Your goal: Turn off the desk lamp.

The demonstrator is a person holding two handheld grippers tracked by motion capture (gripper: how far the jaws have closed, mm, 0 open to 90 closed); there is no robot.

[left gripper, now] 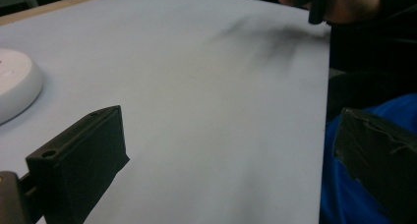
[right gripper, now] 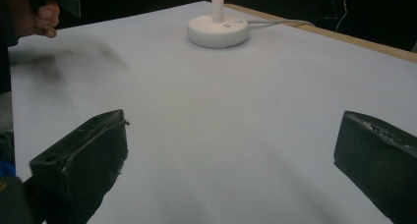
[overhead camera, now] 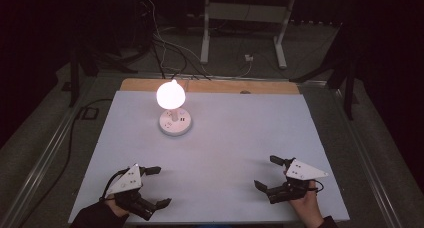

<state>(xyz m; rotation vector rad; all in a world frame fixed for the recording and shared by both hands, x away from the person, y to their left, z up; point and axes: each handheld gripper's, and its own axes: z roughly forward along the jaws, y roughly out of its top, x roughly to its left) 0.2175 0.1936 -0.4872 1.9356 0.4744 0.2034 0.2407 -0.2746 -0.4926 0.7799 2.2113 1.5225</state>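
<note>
Pale grey-white rectangular table top (overhead camera: 225, 153), edged at its far side by a strip of bare wood (overhead camera: 210, 86), with the room around it dark. Toward the far left stands a small lamp: a round white plastic base (overhead camera: 175, 123) with sockets on its top face, a short white stem (right gripper: 217, 5) and a glowing white globe bulb (overhead camera: 171, 94), lit; a white cable (right gripper: 280, 22) leaves the base toward the far edge. Near the front edge, well apart from the lamp and from each other, the left gripper (overhead camera: 156, 186) and the right gripper (overhead camera: 267, 174) are each held in a hand, jaws spread wide and holding nothing. Judged from this, the lamp already burns and neither tool is reaching for it; whatever handling remains has not begun
</note>
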